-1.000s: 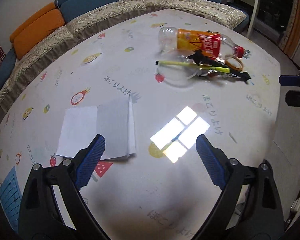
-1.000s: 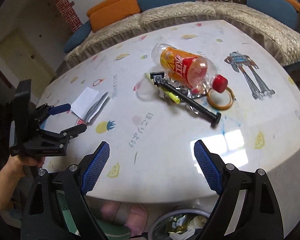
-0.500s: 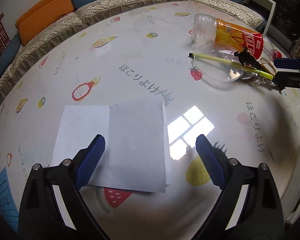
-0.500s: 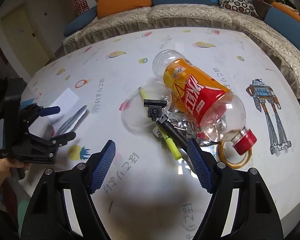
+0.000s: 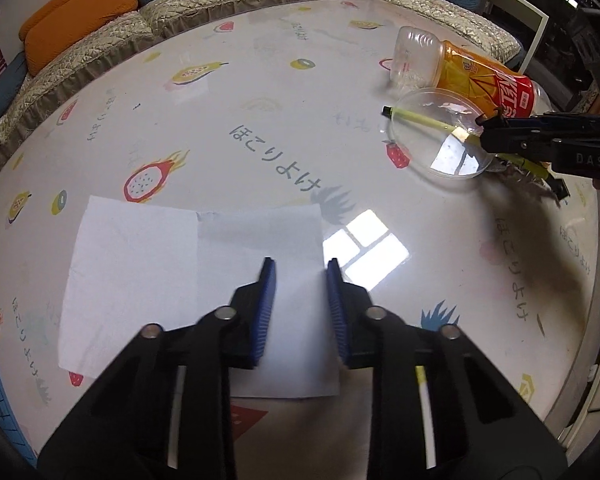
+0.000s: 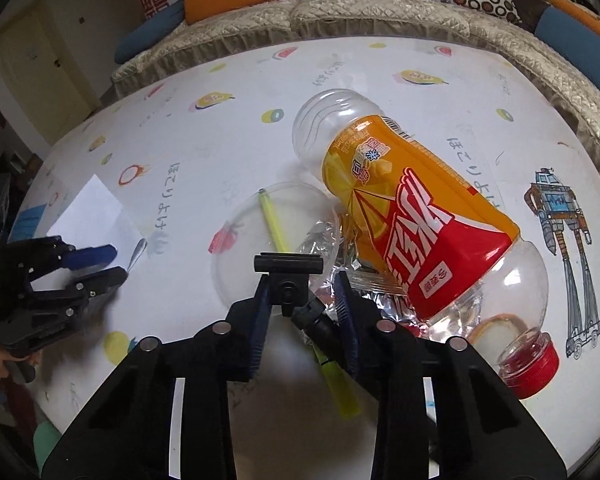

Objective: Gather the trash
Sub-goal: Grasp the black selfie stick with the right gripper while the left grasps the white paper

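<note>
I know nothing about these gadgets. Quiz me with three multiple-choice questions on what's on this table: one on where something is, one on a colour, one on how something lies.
1. Where is the yellow-green pen?
A. across the clear plastic lid
B. on the sofa
C. on the white paper

2. What colour is the plastic bottle's cap?
A. blue
B. red
C. white

3. How does the bottle lie?
A. upright
B. on its side
C. hanging over the table's edge

Answers: 1 A, the pen crosses the lid's round rim. 2 B, the cap at the neck is red. 3 B, its label faces up and its length runs along the table.
</note>
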`<state>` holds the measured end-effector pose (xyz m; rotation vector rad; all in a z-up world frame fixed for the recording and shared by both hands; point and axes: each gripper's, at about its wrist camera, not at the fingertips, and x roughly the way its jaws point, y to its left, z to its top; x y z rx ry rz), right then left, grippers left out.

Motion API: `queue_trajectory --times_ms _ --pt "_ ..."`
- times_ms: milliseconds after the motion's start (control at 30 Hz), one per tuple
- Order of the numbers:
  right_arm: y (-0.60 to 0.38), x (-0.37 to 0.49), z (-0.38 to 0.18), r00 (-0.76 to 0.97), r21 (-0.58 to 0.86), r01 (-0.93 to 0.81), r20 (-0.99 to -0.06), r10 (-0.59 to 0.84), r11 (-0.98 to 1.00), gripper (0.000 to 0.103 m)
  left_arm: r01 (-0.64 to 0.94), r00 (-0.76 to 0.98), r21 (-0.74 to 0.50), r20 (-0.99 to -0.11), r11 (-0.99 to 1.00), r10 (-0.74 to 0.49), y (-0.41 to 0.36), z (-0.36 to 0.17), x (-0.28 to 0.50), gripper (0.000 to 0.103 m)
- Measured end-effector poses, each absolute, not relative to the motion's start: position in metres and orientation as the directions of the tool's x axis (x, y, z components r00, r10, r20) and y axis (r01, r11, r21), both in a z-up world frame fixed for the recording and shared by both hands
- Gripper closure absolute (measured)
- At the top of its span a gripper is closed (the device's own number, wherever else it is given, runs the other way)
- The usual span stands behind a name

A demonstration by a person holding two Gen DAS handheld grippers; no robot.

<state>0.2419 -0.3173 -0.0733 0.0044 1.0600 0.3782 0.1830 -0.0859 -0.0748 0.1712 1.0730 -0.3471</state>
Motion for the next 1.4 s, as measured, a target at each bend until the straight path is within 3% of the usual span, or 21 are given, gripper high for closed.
queue_trajectory --times_ms 200,433,667,733,800,867,933,967,1000,1033,1100,1233,1333,1400 --pt "-0.319 0.233 -0.052 0.463 0.217 -0.308 -0.816 0.345 0.926 0.080 0.367 0.450 -0.045 -0.866 0.929 -0.219 -0.085 -0.065 0.178 0.101" --pt "-0.327 0.221 -0.030 0.484 0.221 -0.298 -0.803 0.346 0.929 0.080 0.374 0.472 -0.060 -0.846 0.925 -0.246 -0.088 -0.049 0.169 0.102" --pt "-0.344 0.213 -0.026 0.485 0.320 -0.255 -0.774 0.407 0.912 0.078 0.370 0.479 -0.075 -0.839 0.926 -0.259 -0.089 -0.039 0.164 0.102" --pt "-0.347 0.213 -0.028 0.490 0.335 -0.242 -0.768 0.413 0.911 0.084 0.375 0.479 -0.073 -0.838 0.924 -0.261 -0.090 -0.039 0.162 0.102" --pt "-0.349 0.212 -0.031 0.486 0.341 -0.228 -0.772 0.410 0.912 0.097 0.375 0.479 -0.075 -0.838 0.924 -0.263 -0.090 -0.040 0.161 0.102" --pt "-0.352 0.213 -0.035 0.478 0.364 -0.216 -0.770 0.423 0.906 0.097 0.371 0.480 -0.072 -0.838 0.926 -0.258 -0.089 -0.041 0.160 0.102" --pt "-0.352 0.211 -0.036 0.465 0.385 -0.221 -0.766 0.444 0.896 0.090 0.366 0.479 -0.076 -0.839 0.928 -0.257 -0.087 -0.042 0.161 0.102" --pt "-0.349 0.209 -0.035 0.459 0.376 -0.240 -0.768 0.446 0.895 0.076 0.364 0.481 -0.073 -0.839 0.929 -0.255 -0.087 -0.042 0.161 0.102" --pt "-0.346 0.205 -0.034 0.461 0.360 -0.252 -0.771 0.439 0.898 0.054 0.362 0.480 -0.072 -0.840 0.930 -0.252 -0.086 -0.044 0.161 0.102" --pt "-0.343 0.202 -0.034 0.463 0.348 -0.262 -0.773 0.434 0.900 0.048 0.361 0.477 -0.070 -0.843 0.930 -0.249 -0.086 -0.046 0.161 0.102" --pt "-0.335 0.195 -0.038 0.439 0.346 -0.296 -0.778 0.449 0.890 0.047 0.361 0.470 -0.058 -0.851 0.931 -0.235 -0.086 -0.051 0.159 0.098" --pt "-0.308 0.174 -0.057 0.366 0.264 -0.400 -0.832 0.417 0.878 0.047 0.361 0.473 -0.030 -0.855 0.932 -0.211 -0.087 -0.059 0.153 0.057" --pt "-0.293 0.158 -0.075 0.321 0.194 -0.461 -0.873 0.367 0.866 0.049 0.363 0.465 -0.014 -0.864 0.932 -0.194 -0.087 -0.066 0.151 0.057" --pt "-0.289 0.151 -0.083 0.320 0.164 -0.477 -0.882 0.345 0.864 0.057 0.372 0.459 0.000 -0.869 0.928 -0.184 -0.090 -0.071 0.150 0.057"
